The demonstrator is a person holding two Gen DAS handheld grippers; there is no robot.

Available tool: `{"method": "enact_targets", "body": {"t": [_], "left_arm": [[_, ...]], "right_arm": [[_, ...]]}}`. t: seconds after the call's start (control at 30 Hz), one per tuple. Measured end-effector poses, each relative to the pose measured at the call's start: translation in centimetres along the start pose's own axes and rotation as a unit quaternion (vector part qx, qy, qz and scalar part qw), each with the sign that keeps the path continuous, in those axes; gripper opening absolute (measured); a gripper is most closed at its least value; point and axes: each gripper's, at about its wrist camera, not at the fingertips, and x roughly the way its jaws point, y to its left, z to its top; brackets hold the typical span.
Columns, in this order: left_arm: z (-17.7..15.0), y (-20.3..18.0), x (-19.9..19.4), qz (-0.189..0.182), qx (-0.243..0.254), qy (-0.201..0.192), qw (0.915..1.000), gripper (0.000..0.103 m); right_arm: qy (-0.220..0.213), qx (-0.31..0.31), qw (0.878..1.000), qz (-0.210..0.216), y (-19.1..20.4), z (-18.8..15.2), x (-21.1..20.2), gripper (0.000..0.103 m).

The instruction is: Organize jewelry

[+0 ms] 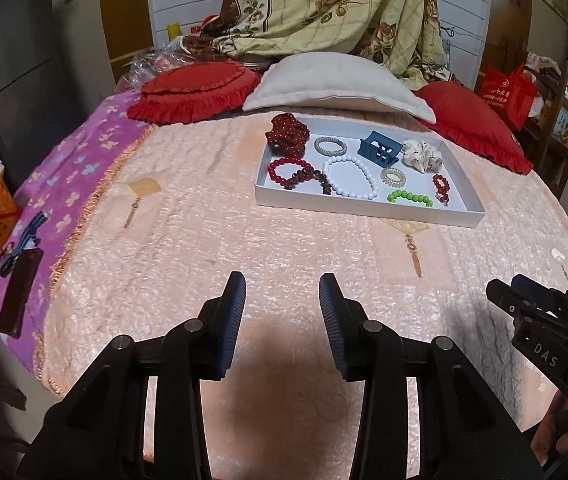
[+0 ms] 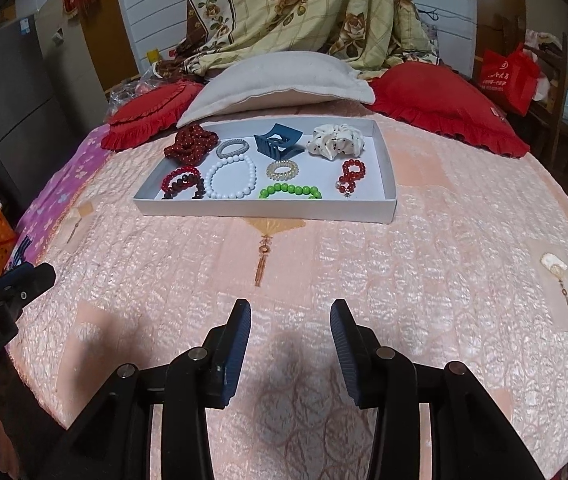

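Both tools gaping; right view shows shell.

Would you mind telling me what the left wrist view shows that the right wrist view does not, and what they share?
Only the left wrist view shows the left hand-held gripper open from behind, and a dark brown flat case on the purple blanket. Only the right wrist view shows the right hand-held gripper open from behind. Both share the white shallow cardboard tray holding the green bead bracelet and white bead bracelet.
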Motion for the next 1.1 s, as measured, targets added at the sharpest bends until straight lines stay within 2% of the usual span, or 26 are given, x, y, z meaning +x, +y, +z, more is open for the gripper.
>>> {"method": "enact_targets", "body": {"t": [0.33,0.53,0.67,0.8,0.9,1.0,1.1], "left_arm": [[-0.7,0.4,-1.5,0.011,0.0,-0.008,0.9999,0.038],[-0.7,0.5,-1.1,0.021,0.005,-0.005,0.9997,0.038],[-0.3,1.2,0.9,0.017,0.003,0.018,0.9997,0.043],[1.3,3.2,4.3,0.004,-0.027,0.059,0.9979,0.043],[3.1,4.8,7.4,-0.004,-0.048,0.085,0.9952,0.044],[5.1,6.1,10.4,-0.007,-0.066,0.093,0.9935,0.044],[7.0,6.9,13.3,-0.017,-0.082,0.096,0.9918,0.044]], "right_arm": [[-0.009,-0.007,1.0,-0.005,0.7,-1.0,-1.4,0.04],[-0.008,-0.009,1.0,-0.009,0.5,-1.1,-1.4,0.04],[-0.002,0.0,1.0,-0.013,-0.4,-0.6,-0.5,0.04],[0.0,0.01,1.0,-0.024,-2.1,0.7,0.7,0.04],[0.0,0.029,0.999,-0.035,-4.6,2.9,2.0,0.045],[-0.005,0.059,0.997,-0.045,-7.3,5.3,3.6,0.054],[-0.005,0.083,0.996,-0.045,-9.4,7.5,5.4,0.055]]}}
